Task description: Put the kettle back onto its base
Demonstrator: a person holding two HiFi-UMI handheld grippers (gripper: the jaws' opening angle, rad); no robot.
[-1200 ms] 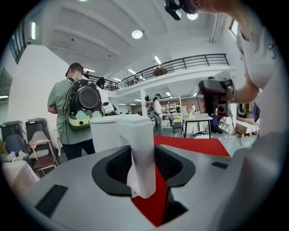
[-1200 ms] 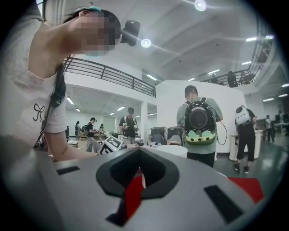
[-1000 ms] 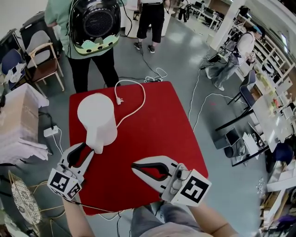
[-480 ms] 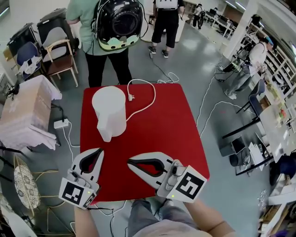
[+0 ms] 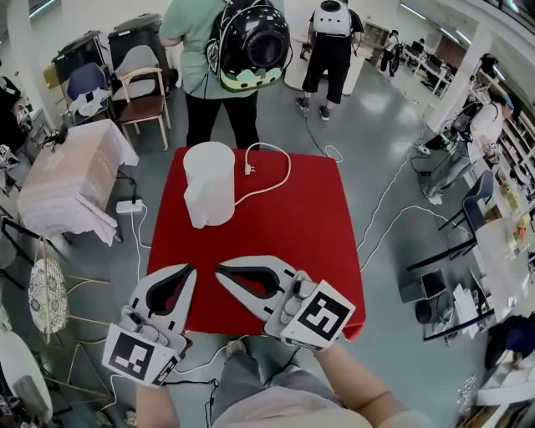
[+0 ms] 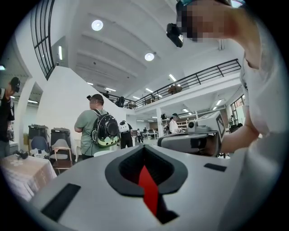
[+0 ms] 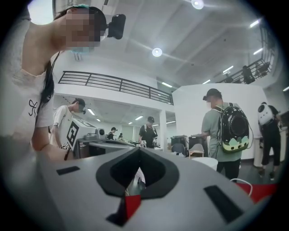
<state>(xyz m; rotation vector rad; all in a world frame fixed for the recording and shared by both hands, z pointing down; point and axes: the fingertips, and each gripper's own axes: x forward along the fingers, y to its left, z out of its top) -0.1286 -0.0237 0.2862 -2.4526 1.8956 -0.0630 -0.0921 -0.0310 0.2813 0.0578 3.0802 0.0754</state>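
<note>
Table (image 5: 292, 226), red, fills the head view; a person (image 5: 194, 25) wearing a backpack (image 5: 255, 38) stands beyond its far edge. Only this view shows the white kettle (image 5: 209, 184) whole, at the far left corner; the gripper views catch just its top. Left gripper (image 5: 191, 268) and right gripper (image 5: 219, 269) hover shut, empty, at the near edge. A cable (image 5: 276, 180) curls beside the kettle.

base seemingly hidden under kettle (image 5: 209, 182), background people too small
</note>
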